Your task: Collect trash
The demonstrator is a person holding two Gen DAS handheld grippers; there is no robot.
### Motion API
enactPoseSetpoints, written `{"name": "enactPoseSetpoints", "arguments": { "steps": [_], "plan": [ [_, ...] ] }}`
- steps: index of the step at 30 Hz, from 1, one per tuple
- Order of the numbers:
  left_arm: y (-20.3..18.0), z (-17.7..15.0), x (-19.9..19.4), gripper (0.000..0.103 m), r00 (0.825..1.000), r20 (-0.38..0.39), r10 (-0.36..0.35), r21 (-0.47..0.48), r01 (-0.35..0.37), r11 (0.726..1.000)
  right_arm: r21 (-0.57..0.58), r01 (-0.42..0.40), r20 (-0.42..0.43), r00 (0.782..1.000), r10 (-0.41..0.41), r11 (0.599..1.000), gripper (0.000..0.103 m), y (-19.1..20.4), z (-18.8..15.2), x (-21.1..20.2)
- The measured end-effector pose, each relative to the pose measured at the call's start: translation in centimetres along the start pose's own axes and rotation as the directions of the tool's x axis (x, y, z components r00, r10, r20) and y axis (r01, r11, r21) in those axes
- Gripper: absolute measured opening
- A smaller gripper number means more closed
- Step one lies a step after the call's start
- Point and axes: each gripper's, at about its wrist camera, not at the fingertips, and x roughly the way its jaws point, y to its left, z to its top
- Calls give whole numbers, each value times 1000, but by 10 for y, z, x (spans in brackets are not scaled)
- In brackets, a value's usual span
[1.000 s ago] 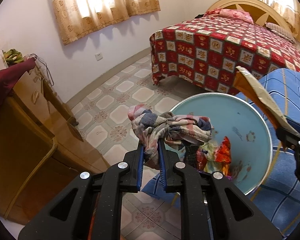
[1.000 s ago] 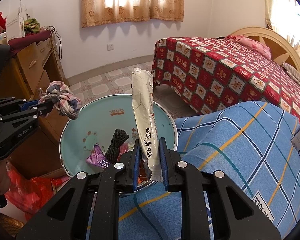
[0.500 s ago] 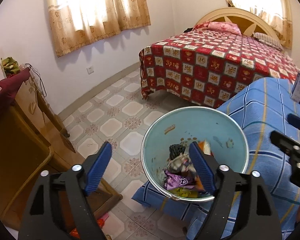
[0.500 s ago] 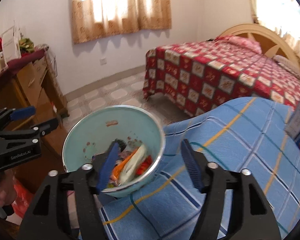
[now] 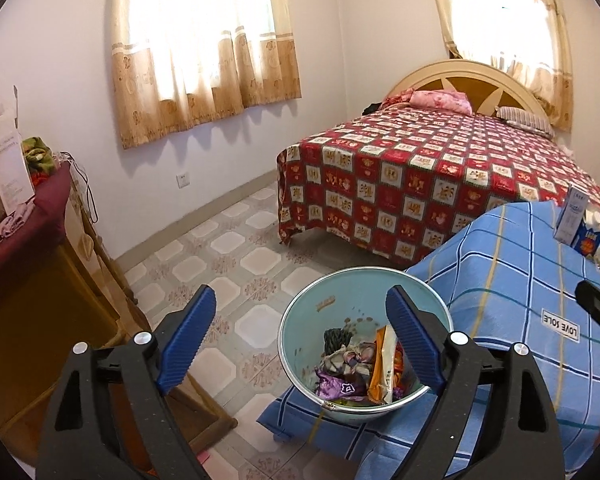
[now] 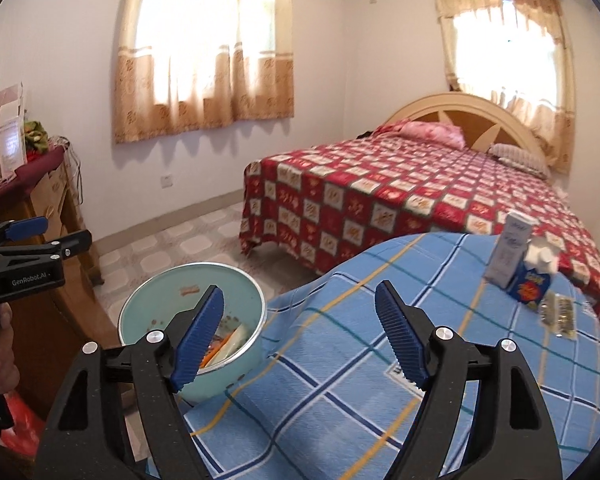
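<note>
Right wrist view: my right gripper [image 6: 300, 332] has its jaws spread wide and opening, with nothing between them; below lies only the blue plaid cloth [image 6: 340, 400].
Left wrist view: my left gripper [image 5: 300, 336] is likewise wide and opening, empty, hanging over the pale green bin [image 5: 300, 344].
Collected trash: a knotted cloth scrap [image 5: 348, 358], an orange wrapper [image 5: 384, 364] and a purple wrapper [image 5: 336, 386] lie in the bin's bottom.
Bin position: it sits at the near edge of the blue plaid cloth, down and left of my right gripper.
Next trash, my guess: the tall grey-white carton [image 6: 508, 252], the blue carton [image 6: 530, 288] just beside it, a crumpled white wad [image 6: 542, 256] on top, and a flat packet [image 6: 558, 314] nearer me.
Direction: these lie ahead and to the right of my right gripper, well apart from the bin.
Long axis: the tall carton stands upright; the packet lies flat, running away from me.
Nearer hand: the right, clearly; the left would have to cross over.
In the way: nothing on the cloth between my jaws and the cartons.
Around: red patterned bed [image 6: 400, 200] behind, wooden dresser [image 5: 40, 300] at left.
</note>
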Motion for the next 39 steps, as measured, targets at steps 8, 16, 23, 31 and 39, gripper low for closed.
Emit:
{"name": "enactPoseSetpoints", "arguments": {
  "steps": [8, 16, 23, 31, 39],
  "plan": [
    [-2, 1, -7, 89, 1000, 12, -6, 5, 6, 1000, 11, 35, 20, 999, -35, 999, 78, -17, 3, -15],
    [-1, 3, -11, 91, 1000, 26, 5, 4, -5, 1000, 16, 41, 23, 999, -41, 999, 79, -19, 1, -19],
    [0, 4, -11, 92, 1000, 30, 3, 7, -4, 1000, 23, 42, 25, 999, -42, 999, 79, -23, 1, -22],
    [2, 5, -12, 95, 999, 37, 5, 8, -6, 1000, 24, 42, 25, 999, -43, 999, 79, -24, 0, -23],
    [1, 4, -15, 97, 999, 46, 11, 17, -12, 1000, 24, 40, 22, 999, -40, 999, 79, -18, 0, -26]
  ]
}}
